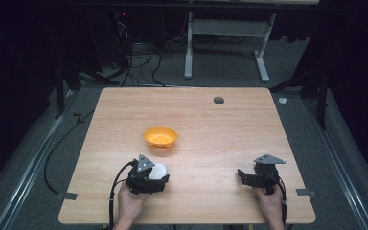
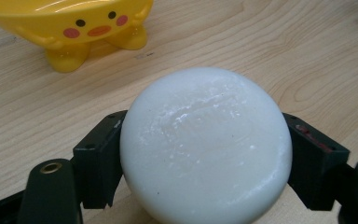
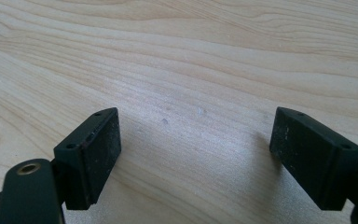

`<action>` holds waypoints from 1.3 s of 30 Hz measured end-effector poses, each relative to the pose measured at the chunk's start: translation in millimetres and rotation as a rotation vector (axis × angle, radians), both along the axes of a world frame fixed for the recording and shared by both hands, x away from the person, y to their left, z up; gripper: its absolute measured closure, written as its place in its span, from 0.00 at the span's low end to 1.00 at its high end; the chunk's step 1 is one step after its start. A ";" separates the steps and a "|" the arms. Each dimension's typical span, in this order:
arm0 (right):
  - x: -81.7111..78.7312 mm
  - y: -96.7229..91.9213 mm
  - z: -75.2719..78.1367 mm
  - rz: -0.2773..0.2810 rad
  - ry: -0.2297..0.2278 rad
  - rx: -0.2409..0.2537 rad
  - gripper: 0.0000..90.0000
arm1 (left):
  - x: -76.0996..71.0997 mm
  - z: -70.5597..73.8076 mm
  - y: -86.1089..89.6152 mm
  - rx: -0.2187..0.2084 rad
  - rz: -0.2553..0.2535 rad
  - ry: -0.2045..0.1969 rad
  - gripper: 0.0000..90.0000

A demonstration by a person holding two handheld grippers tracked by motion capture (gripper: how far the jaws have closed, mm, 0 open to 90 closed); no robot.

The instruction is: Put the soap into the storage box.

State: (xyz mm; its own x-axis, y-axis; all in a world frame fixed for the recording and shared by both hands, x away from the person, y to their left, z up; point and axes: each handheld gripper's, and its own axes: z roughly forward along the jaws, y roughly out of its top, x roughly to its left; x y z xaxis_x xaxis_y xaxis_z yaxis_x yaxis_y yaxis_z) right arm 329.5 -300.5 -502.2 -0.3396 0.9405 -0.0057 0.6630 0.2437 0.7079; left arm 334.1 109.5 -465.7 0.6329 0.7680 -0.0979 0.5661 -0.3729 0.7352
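Observation:
A white round ball-like object (image 2: 205, 144) sits between the jaws of my left gripper (image 2: 205, 158), which press on both its sides; in the high view the ball (image 1: 160, 169) shows just past the left gripper (image 1: 154, 176) near the table's front left. A yellow duck-faced bowl (image 1: 160, 137) stands on the table a short way beyond it, also seen as the bowl (image 2: 74, 28) at the top left of the left gripper view. My right gripper (image 1: 247, 177) rests low at the front right, open (image 3: 196, 154) with only bare wood between its jaws.
The wooden table (image 1: 220, 129) has a small grey round cap (image 1: 218, 100) near its far edge. Cables and the legs of another table (image 1: 188, 52) lie on the floor beyond.

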 end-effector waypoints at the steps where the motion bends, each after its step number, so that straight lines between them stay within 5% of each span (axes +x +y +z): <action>1: 0.0 0.0 0.0 0.000 0.000 0.000 0.19 | 0.5 1.3 0.4 -0.001 -0.002 0.001 0.26; 39: -0.1 -0.8 -0.1 0.006 -0.002 0.003 0.19 | 32.6 45.3 6.2 -0.070 -0.009 0.000 0.26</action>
